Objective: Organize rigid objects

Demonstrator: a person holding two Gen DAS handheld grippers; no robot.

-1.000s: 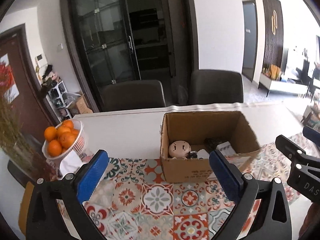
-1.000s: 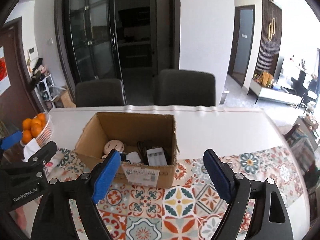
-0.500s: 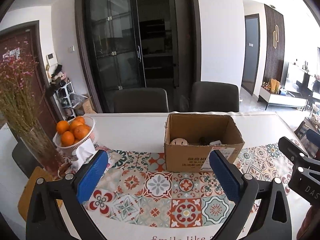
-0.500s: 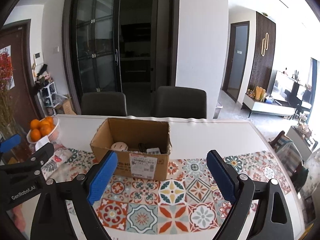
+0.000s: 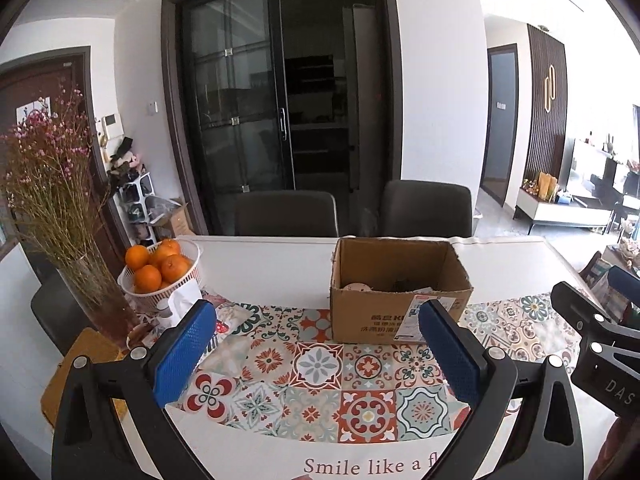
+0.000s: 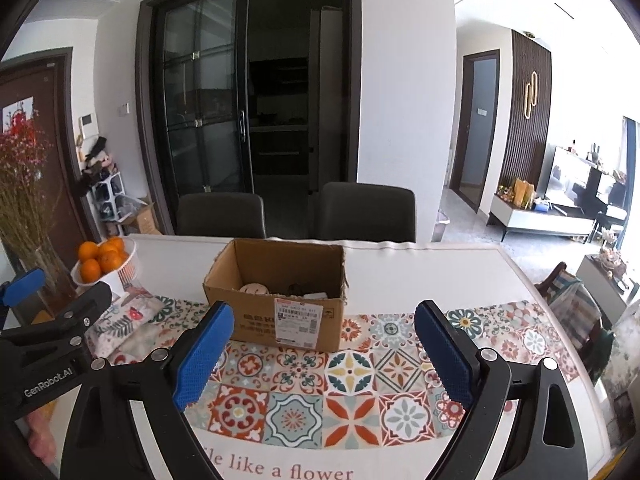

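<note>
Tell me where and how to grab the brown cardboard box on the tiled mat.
Grip the brown cardboard box by its two short side walls, one tool on each, coming from the near side where the white shipping label faces. It stands upright and open-topped, with loose items inside, so squeezing both sides should keep it level. Both the left tool and right tool are open and empty.

Tablecloth (image 6: 280, 468): "…like a flower"; left gripper (image 6: 48, 376): "GenRobot.AI"; box label (image 6: 298, 318) prob. unreadable.

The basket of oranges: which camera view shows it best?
The left wrist view: the basket of oranges is larger there, with its white ribbed wall clear. In the right wrist view it is smaller, near the left edge, its lower part behind a black gripper arm.
</note>
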